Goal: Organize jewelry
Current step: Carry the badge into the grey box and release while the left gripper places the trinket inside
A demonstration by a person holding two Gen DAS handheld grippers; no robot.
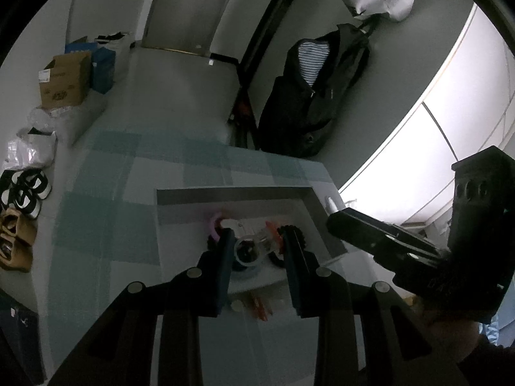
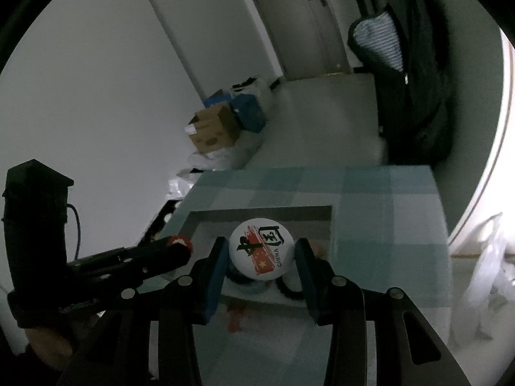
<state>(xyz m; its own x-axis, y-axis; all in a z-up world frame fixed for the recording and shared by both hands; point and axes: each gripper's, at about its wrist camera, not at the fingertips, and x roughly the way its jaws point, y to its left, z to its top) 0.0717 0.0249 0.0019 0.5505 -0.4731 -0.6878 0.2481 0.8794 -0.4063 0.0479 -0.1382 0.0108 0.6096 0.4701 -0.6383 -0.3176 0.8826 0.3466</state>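
1. Checked teal tablecloth is under both tools. Your left gripper is clamped on a small clear piece with a red-orange part, held over the white tray.
2. Your right gripper is closed on a round white badge printed "CHINA", also over the tray, towards its near side.
3. Both tools sit close together, the right one's tip just beside the tray's right wall in the left view. Little room between them.
4. Inside the tray: a pink ring by the left finger, a black toothed piece by the right one, and dark hoops under the badge.
5. Open cloth lies left of and beyond the tray. On the right, the table edge runs just beside the tray's wall.
6. Past the far edge hangs a dark jacket. A cardboard box and shoes sit on the floor to the left, well apart.
7. Hard to read: your fingers cover much of the tray floor, something red at the near side is only a blur, and the dim light swallows small pieces.
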